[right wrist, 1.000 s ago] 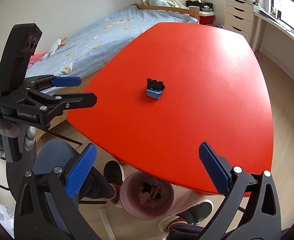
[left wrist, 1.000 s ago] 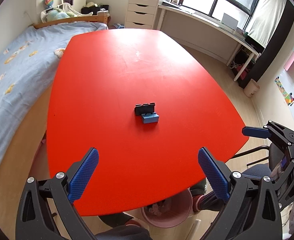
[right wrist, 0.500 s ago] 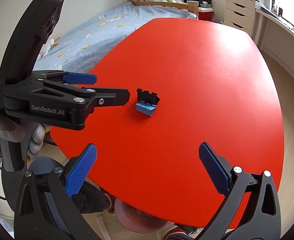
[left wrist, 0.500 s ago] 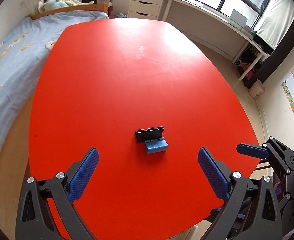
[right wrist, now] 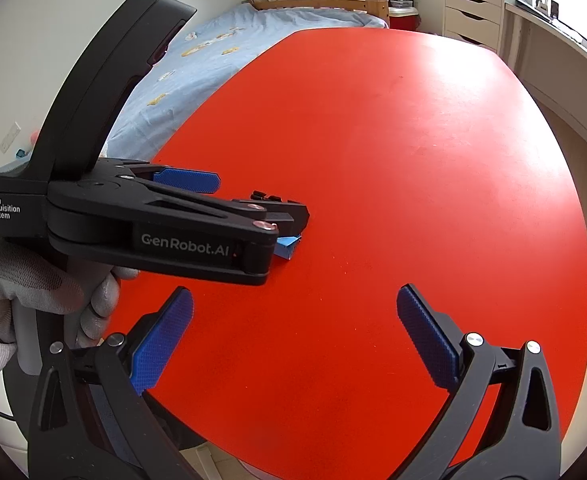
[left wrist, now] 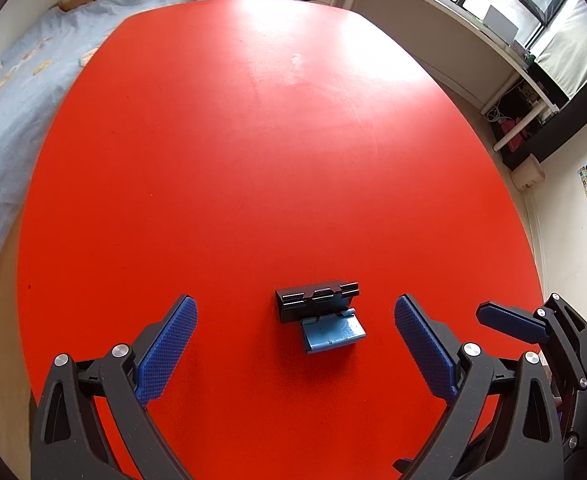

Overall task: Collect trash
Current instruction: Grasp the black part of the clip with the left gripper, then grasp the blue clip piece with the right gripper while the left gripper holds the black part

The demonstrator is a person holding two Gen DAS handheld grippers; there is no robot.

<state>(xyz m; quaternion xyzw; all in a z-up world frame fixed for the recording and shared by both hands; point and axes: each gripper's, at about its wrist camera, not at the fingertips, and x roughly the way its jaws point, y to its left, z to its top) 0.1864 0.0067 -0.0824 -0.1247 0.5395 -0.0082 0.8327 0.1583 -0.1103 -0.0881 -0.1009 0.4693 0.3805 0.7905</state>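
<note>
- One piece of trash (left wrist: 320,317): black clip-like part on a blue base, lying on red table (left wrist: 229,168), near its front edge.
- Left gripper (left wrist: 293,344): spread wide, trash between its fingers, untouched.
- Right gripper (right wrist: 293,340): spread wide, empty.

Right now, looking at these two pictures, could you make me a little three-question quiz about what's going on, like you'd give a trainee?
1. True or false: the left claw is shut on the small black and blue object.
2. Multiple choice: what does the object rest on? A) the blue bed B) the red table C) the floor
3. In the right wrist view, what partly hides the object?

Key:
1. False. Its jaws are wide open, with the object between and just ahead of the fingertips, untouched.
2. B.
3. The left claw's black body, which reaches in from the left. The right claw is open too and holds nothing.
</note>
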